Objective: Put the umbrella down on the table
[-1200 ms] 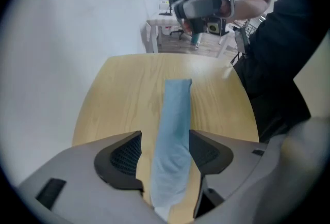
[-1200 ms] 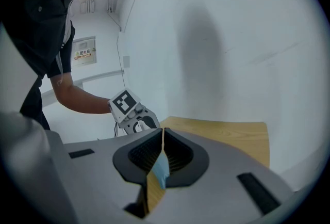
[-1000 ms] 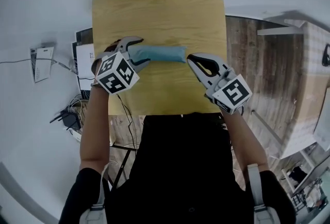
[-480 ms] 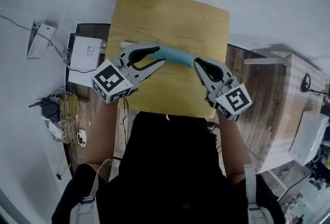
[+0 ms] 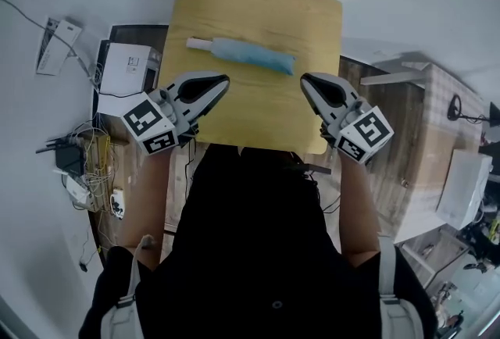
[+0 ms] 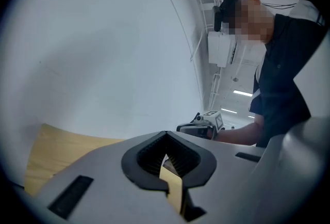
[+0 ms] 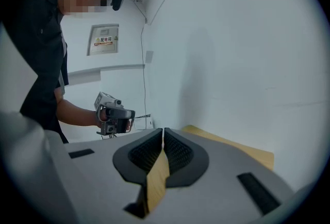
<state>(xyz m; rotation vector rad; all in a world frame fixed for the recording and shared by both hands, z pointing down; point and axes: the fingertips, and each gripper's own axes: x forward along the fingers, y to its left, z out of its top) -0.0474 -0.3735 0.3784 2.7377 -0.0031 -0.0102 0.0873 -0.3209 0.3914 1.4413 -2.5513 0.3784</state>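
Well, your left gripper and right gripper are closed empty; grip the seemingly light, soft folded blue fabric umbrella mid-body.

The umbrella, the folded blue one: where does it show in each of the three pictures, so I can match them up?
Head view: the umbrella lies across the middle of the table, pale end toward the picture's left.
Left gripper view: not in it; only a corner of the table at lower left.
Right gripper view: not in it; only the table's edge at lower right.
Shared landmark: the yellow wooden table.
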